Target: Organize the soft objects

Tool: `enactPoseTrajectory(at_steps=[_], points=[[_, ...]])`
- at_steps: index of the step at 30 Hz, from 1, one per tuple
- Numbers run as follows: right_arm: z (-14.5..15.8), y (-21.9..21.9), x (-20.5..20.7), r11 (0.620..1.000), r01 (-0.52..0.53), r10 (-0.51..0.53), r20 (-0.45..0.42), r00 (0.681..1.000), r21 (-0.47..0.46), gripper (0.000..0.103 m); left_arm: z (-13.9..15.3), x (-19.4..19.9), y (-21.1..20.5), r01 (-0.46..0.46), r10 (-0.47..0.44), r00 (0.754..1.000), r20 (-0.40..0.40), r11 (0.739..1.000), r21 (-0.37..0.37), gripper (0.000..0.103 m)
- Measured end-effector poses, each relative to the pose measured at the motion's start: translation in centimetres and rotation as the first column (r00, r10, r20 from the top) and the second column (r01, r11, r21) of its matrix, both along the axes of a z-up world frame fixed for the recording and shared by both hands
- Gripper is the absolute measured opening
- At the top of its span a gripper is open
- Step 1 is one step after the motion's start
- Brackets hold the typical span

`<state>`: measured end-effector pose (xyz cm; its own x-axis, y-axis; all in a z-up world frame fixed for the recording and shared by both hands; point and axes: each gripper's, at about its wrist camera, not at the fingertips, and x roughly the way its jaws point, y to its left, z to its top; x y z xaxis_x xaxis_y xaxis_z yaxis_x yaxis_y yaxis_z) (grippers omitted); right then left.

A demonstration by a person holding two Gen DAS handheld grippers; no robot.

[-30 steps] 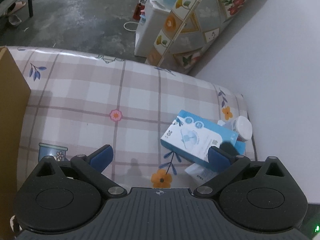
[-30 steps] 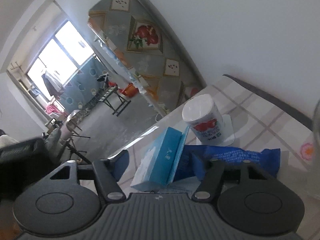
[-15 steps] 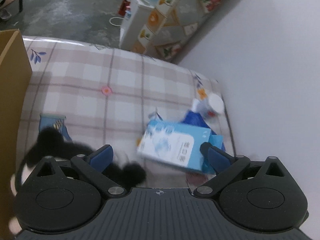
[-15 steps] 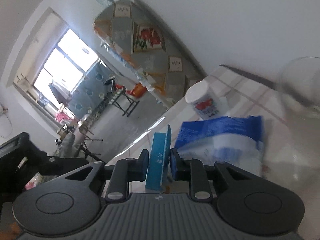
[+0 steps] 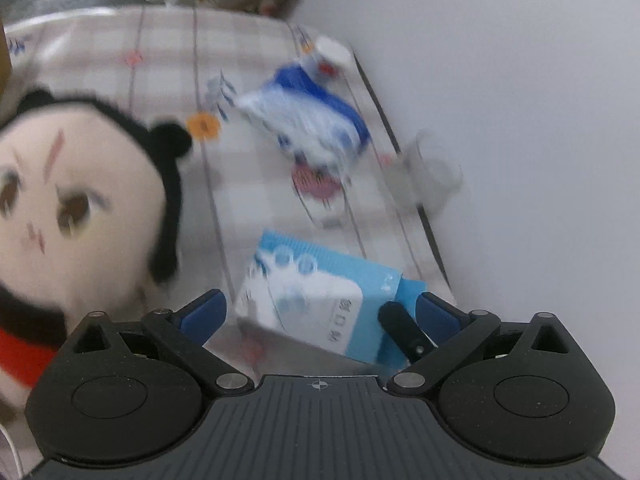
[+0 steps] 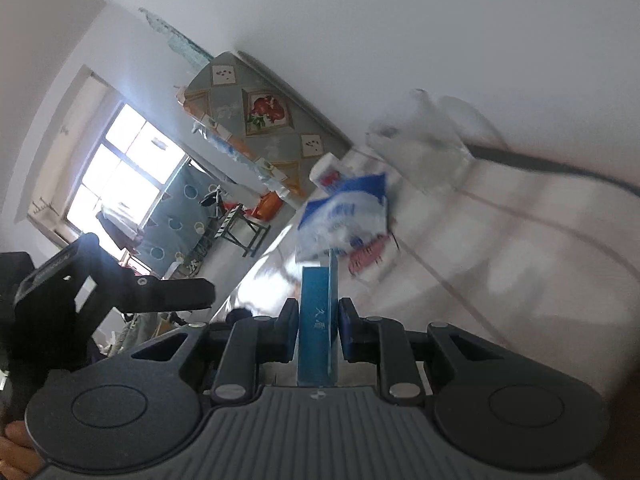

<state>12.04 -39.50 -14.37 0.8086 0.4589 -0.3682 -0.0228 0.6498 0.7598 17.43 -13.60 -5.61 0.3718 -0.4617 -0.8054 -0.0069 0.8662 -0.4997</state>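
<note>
Tissue pack (image 6: 318, 312), flat light-blue soft pkg, sits edge-on at bottom center of the right wrist view, clamped between the right gripper's (image 6: 318, 322) blue pads w/ both pads pressed on its faces. In the left wrist view the same pack shows at lower center, its printed white-and-blue face up. The left gripper (image 5: 320, 312) hangs w/ its 2 fingers spread wide, nothing between the pads; the pack only appears between them in the picture.

Likely step in hand: carrying the pack off to wherever soft things go. To do it well, keep the squeeze light but firm, since the wrap is slick and the fill gives; hold it level and swing wide of the clear cup (image 5: 430, 172) at mid right by the wall.

Plush doll (image 5: 72, 216) fills the left side, fuzzy cream face, black hair, red at the neck. Beyond, mid frame, a crinkly blue-and-white plastic bag (image 5: 312, 128) lies on the checked floral cloth (image 5: 168, 32), glossy. Farthest, upper center, a small white-lidded tub (image 5: 332, 52), blurred, just behind the bag.
</note>
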Motion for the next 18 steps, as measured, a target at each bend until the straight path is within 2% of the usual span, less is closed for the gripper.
enactPoseTrajectory(at_steps=[5,8,9,12,15,18], points=[[-1.8,0.1,-3.8,0.998,-0.029,0.031,-0.047,0.998,0.053,0.016,-1.8,-2.3,-0.5,0.020,-0.021,0.999,-0.048,0.999,-0.029,0.102],[-3.5,0.4,-5.0,0.986,-0.059,0.074,-0.094,0.993,0.155,0.016,-2.7,-2.5,-0.9,0.019,-0.019,0.998,-0.064,1.000,0.003,0.102],[-3.8,0.6,-5.4,0.985,-0.062,0.079,-0.100,0.992,0.161,0.016,-3.0,-2.4,-1.3,0.037,-0.036,0.997,-0.066,0.999,0.011,0.102],[-4.3,1.3,-5.9,0.983,-0.082,0.100,-0.108,0.989,0.161,0.016,-3.9,-2.1,-2.6,0.095,-0.089,0.993,-0.077,0.992,0.077,0.102],[-3.8,2.1,-6.2,0.989,-0.096,0.106,-0.086,0.991,0.110,0.016,-4.1,-2.2,-3.4,0.110,-0.104,0.994,-0.045,0.984,0.139,0.101],[-3.5,2.4,-6.3,0.990,-0.106,0.114,-0.080,0.990,0.092,0.016,-4.5,-1.9,-4.4,0.154,-0.150,0.988,-0.035,0.970,0.187,0.095]])
